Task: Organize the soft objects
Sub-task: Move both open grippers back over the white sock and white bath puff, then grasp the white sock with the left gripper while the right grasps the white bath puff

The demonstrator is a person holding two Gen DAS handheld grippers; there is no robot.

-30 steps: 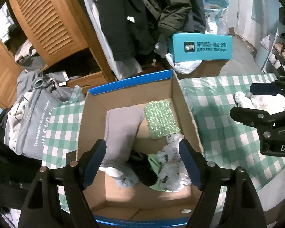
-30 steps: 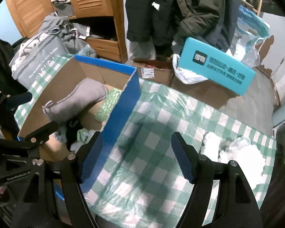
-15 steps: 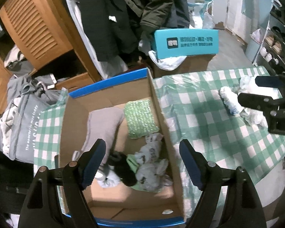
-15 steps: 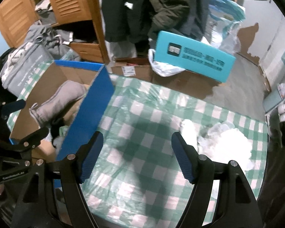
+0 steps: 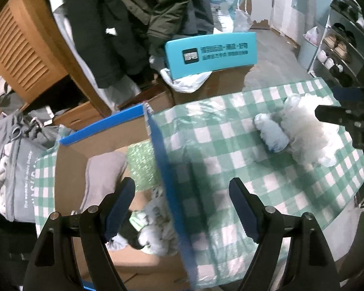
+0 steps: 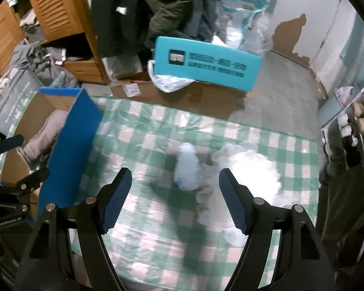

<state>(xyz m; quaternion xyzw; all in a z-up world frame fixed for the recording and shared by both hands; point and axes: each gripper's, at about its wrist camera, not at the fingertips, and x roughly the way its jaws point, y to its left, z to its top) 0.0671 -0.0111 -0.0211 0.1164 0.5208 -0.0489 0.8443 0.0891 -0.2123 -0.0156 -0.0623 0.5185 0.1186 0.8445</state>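
Right wrist view — white fluffy pile (image 6: 250, 169) beside small roll (image 6: 187, 167).

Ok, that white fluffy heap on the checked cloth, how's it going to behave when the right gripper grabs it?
The white fluffy heap looks loose and shapeless, so it will probably squash and droop. It seems light for its bulk. Strands may trail or shed. The small white roll touching it might get dragged along.
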